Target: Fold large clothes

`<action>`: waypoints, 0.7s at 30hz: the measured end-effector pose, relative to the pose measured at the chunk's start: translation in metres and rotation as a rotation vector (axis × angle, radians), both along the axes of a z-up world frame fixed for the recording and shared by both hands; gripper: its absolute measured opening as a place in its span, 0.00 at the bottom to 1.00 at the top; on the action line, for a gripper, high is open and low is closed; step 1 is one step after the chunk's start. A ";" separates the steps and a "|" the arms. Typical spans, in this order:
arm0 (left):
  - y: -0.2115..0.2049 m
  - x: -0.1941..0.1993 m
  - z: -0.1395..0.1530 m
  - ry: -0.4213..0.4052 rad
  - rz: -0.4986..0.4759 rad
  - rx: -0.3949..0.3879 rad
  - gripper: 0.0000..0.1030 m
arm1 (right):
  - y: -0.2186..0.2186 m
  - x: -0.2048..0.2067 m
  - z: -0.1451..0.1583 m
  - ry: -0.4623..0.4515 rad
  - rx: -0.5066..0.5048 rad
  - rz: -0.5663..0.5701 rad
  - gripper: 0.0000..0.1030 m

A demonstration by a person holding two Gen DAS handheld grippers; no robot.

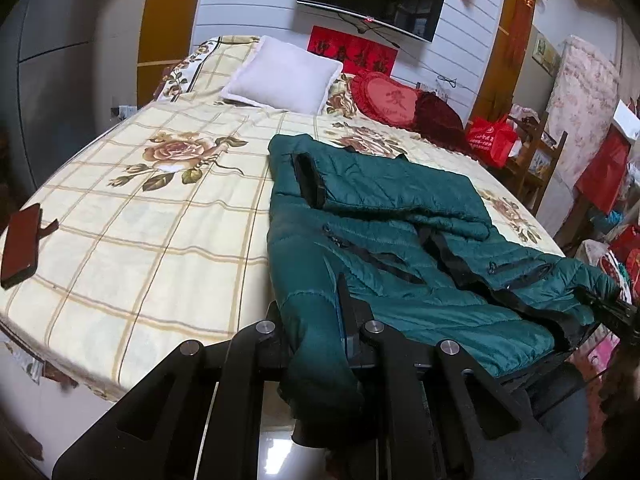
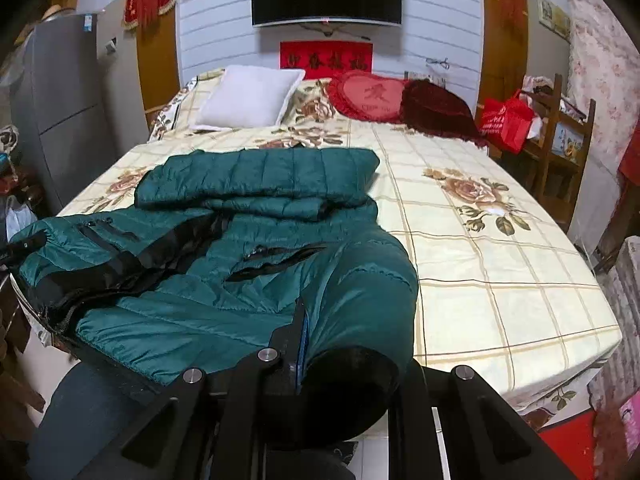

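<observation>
The bed [image 1: 132, 248] has a big bare patch of sheet with nothing on it, so a gripper could slide there. In the left wrist view that patch is left of the green jacket [image 1: 400, 248]. In the right wrist view it is to the right.

The puffy jacket takes up the near part of the bed and hangs off the near edge, so it blocks that side.

At the far end sit a white pillow [image 1: 280, 76] and a red heart cushion [image 1: 388, 100].

A small dark red thing [image 1: 20, 240] lies at the left edge.

Red bags [image 2: 506, 118] and a wooden rack [image 2: 560, 140] crowd the far right floor beside the bed.
</observation>
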State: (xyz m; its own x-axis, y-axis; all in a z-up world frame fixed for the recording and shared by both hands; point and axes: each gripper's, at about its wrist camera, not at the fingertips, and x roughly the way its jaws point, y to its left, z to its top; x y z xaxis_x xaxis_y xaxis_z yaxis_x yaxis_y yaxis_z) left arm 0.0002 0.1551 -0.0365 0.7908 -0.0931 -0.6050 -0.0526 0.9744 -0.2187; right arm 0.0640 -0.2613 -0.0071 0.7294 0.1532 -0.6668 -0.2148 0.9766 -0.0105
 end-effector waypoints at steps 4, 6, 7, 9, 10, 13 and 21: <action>0.005 -0.014 -0.001 0.007 -0.001 -0.019 0.11 | 0.000 -0.009 -0.001 -0.012 0.009 -0.010 0.15; 0.004 -0.020 0.001 0.003 -0.006 -0.016 0.11 | -0.001 -0.011 0.000 -0.010 0.013 -0.009 0.15; 0.004 -0.024 0.002 0.000 -0.006 -0.016 0.11 | -0.002 -0.012 0.001 -0.013 0.018 -0.013 0.15; 0.005 -0.030 0.005 -0.006 -0.006 -0.023 0.11 | -0.003 -0.014 0.006 -0.020 0.020 -0.010 0.15; 0.007 -0.033 0.007 -0.010 -0.006 -0.024 0.11 | -0.004 -0.014 0.010 -0.026 0.024 -0.012 0.15; 0.012 -0.041 0.010 -0.016 0.002 -0.045 0.11 | -0.006 -0.015 0.023 -0.048 0.034 -0.008 0.15; 0.013 -0.061 0.016 -0.027 0.003 -0.072 0.11 | -0.008 -0.016 0.046 -0.085 0.043 -0.012 0.15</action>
